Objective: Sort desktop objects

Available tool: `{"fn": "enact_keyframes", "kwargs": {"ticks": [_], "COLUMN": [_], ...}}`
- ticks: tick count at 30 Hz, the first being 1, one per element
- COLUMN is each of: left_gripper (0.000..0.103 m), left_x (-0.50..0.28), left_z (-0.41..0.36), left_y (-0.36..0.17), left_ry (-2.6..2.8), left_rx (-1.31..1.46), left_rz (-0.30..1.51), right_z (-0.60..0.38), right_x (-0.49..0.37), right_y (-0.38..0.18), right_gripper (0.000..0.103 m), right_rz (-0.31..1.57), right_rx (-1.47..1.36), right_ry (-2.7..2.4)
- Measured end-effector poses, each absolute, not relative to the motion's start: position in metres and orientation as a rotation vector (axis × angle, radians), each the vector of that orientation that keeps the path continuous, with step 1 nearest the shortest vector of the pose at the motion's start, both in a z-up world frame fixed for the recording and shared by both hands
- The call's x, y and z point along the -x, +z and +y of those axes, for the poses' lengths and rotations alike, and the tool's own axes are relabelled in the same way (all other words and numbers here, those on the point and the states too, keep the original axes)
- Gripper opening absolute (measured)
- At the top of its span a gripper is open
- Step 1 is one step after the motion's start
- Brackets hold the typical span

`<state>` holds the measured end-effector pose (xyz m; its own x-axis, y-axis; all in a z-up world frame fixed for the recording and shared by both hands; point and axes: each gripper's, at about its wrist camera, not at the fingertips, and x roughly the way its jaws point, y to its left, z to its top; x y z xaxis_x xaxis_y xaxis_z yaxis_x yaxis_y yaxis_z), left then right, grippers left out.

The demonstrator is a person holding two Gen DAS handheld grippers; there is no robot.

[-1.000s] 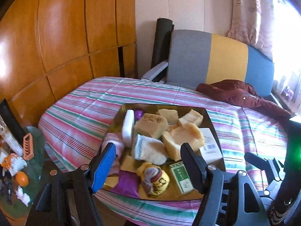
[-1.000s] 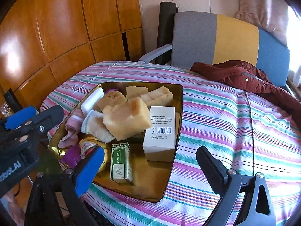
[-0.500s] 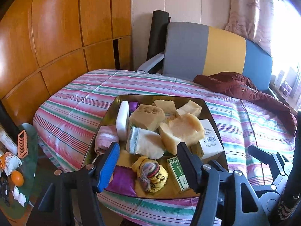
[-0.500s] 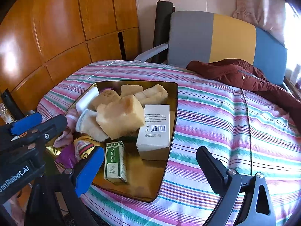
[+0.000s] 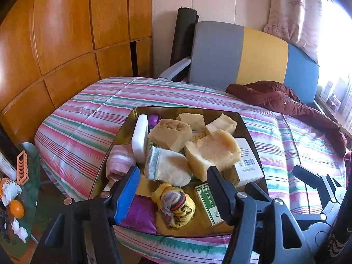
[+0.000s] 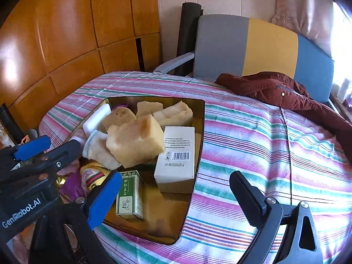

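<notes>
With both grippers hovering empty, the left gripper (image 5: pixel 173 189) part-open and the right gripper (image 6: pixel 176 195) wide, the yellow rolled sock (image 5: pixel 176 204) at the gold tray's (image 5: pixel 123 132) near edge looks light, soft, best pinched across its middle.

Lived-in home room, not a lab or shop. Glossy wooden wardrobe panels (image 5: pixel 66 44) fill the left wall, a floral curtain (image 5: pixel 294 11) hangs by a bright window far right. Grey-yellow-blue chair (image 6: pixel 246 46) at the far side, maroon jacket (image 6: pixel 275 92) dumped on a striped quilted cloth (image 6: pixel 253 143) covering the tabletop.
</notes>
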<state>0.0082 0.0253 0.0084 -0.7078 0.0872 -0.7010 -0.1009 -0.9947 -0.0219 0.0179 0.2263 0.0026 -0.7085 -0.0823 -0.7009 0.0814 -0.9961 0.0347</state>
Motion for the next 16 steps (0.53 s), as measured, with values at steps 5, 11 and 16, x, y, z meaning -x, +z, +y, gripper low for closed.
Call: {"fn": "enact_keyframes", "kwargs": {"ticks": [5,11,16], "left_gripper": [0.059,0.051,0.051], "left_x": [-0.005,-0.004,0.001], "left_z": [0.026,0.026,0.026], "left_y": [0.009,0.011,0.008], "left_ry": [2.812,2.828,2.814], "left_rx": [1.148,1.111,1.145], "left_rz": [0.031,0.055,0.049], "right_z": [0.229,0.235,0.254], "right_x": [-0.016,-0.015,-0.017], "right_y": [0.004,0.007,0.013], "right_gripper": [0.099,0.099,0.099], "right_rz": [-0.007,-0.021,-0.1], "right_rx": [-1.151,-1.132,-1.114], "right_ry": [-2.833,-2.858,-2.898]}}
